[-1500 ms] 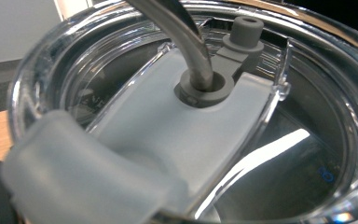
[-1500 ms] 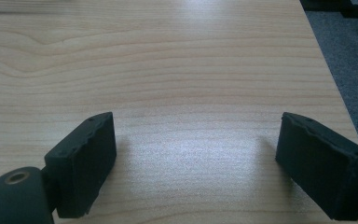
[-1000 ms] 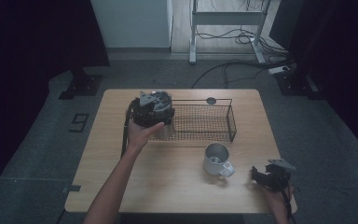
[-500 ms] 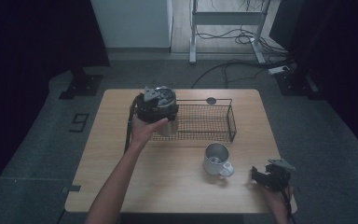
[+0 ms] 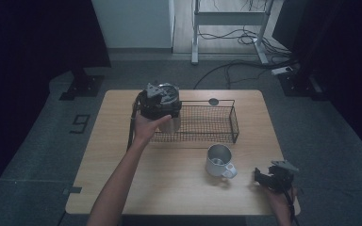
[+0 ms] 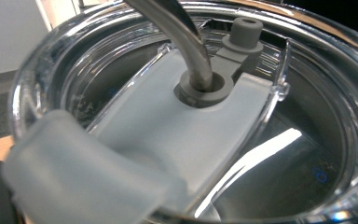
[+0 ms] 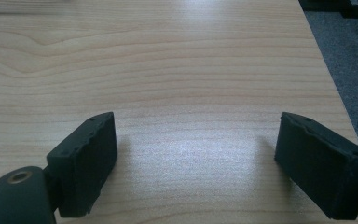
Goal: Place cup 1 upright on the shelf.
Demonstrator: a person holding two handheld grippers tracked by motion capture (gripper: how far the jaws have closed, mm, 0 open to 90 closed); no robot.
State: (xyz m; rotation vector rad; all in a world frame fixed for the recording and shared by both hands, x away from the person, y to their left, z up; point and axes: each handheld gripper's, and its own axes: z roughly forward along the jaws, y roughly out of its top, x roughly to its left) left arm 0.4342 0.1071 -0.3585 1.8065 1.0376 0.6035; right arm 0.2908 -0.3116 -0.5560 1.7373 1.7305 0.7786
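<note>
Two grippers in play. My left gripper (image 5: 159, 101), upper centre-left of the high view, sits on top of a steel tumbler with a clear lid (image 5: 169, 121) at the left end of the black wire-mesh basket (image 5: 234, 123); tumbler looks to stand inside that end, tho I can't tell for sure whether it's in or just against the wire. From the left gripper view I'm right over the clear plastic lid (image 6: 307, 140), w/ a bent metal straw (image 6: 186, 37) going thru a grey rubber grommet (image 6: 204, 88) at upper centre, and a frosted tab (image 6: 84, 172) blurred at lower left. Can't tell from these views if the left jaws are pinching the tumbler or spread.

My right gripper (image 5: 273, 176) rests at the lower right of the high view, near the edge of the light wood table (image 5: 122, 183). Right gripper view: jaws spread wide, bare wood between them, holding nothing.

White-and-steel mug with handle (image 5: 219, 161) stands below the basket, centre-right, apart from both grippers.
</note>
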